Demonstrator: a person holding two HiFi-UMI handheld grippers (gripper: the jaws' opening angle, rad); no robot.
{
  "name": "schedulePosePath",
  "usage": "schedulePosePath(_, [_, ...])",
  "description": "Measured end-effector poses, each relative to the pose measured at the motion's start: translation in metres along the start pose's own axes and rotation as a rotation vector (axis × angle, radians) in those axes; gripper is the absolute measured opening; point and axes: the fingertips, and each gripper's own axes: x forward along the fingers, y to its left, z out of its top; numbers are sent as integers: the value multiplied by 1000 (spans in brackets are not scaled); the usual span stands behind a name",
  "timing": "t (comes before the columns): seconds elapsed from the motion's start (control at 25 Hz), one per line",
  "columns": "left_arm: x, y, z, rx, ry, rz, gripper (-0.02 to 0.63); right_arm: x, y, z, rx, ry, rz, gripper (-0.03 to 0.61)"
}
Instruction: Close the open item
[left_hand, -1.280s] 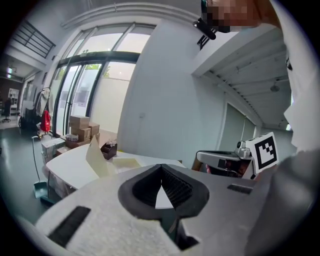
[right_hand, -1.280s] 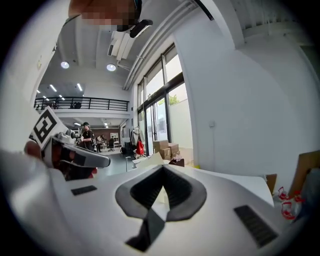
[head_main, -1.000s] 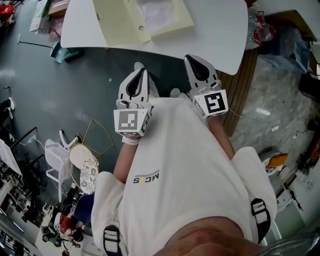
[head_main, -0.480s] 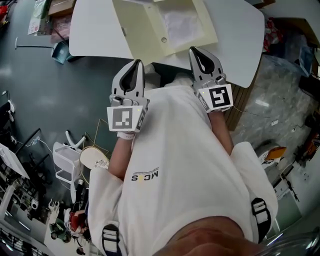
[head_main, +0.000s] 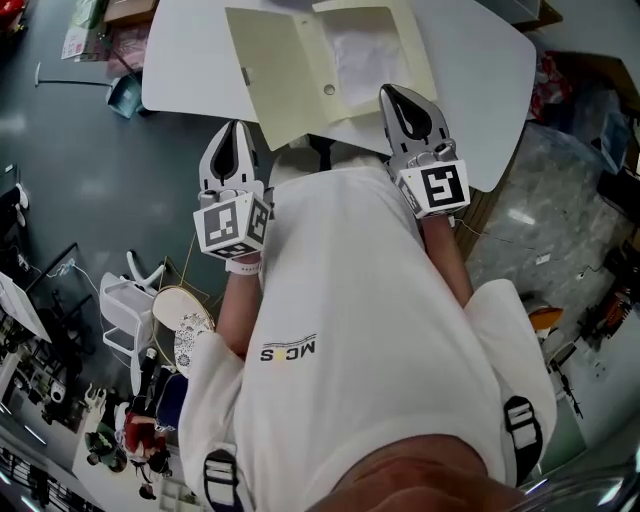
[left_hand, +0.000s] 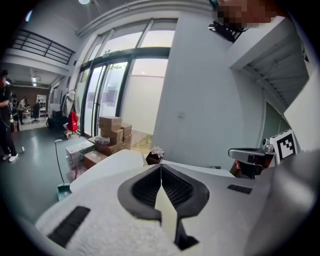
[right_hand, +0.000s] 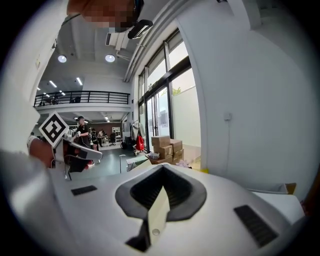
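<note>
An open pale yellow folder lies flat on the white table, with a translucent sheet in its right half. My left gripper hangs just short of the table's near edge, below the folder's left flap, jaws together and nothing in them. My right gripper reaches over the table's edge at the folder's near right corner, jaws likewise together. In the left gripper view the left gripper has its tips touching, and in the right gripper view so does the right gripper. A sliver of the folder shows through the gap behind them.
A round-seated chair and a white rack stand on the dark floor at the left. A dustpan lies by the table's left end. Stacked cardboard boxes sit beyond the table. People stand far back in the hall.
Both grippers have moved forward to the table's near edge, the right one now over it. The folder sits nearer in the head view. The jaws stay together.
</note>
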Motion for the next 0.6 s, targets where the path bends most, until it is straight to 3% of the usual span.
schedulePosePath(0.16, [15, 18, -19, -52, 53, 34, 26, 6, -3, 2, 7, -6, 17, 14])
schedulePosePath(0.28, [33, 28, -34, -83, 128, 9, 28, 9, 0, -3, 25, 6, 37, 14])
schedulePosePath(0.48, [64, 37, -46, -127, 178, -37, 29, 12, 3, -6, 27, 17, 55, 14])
schedulePosePath(0.52, [70, 39, -49, -151, 187, -50, 43, 12, 4, -7, 29, 19, 55, 14])
schedulePosePath(0.6, [80, 39, -56, -194, 209, -74, 165, 13, 4, -9, 33, 23, 52, 14])
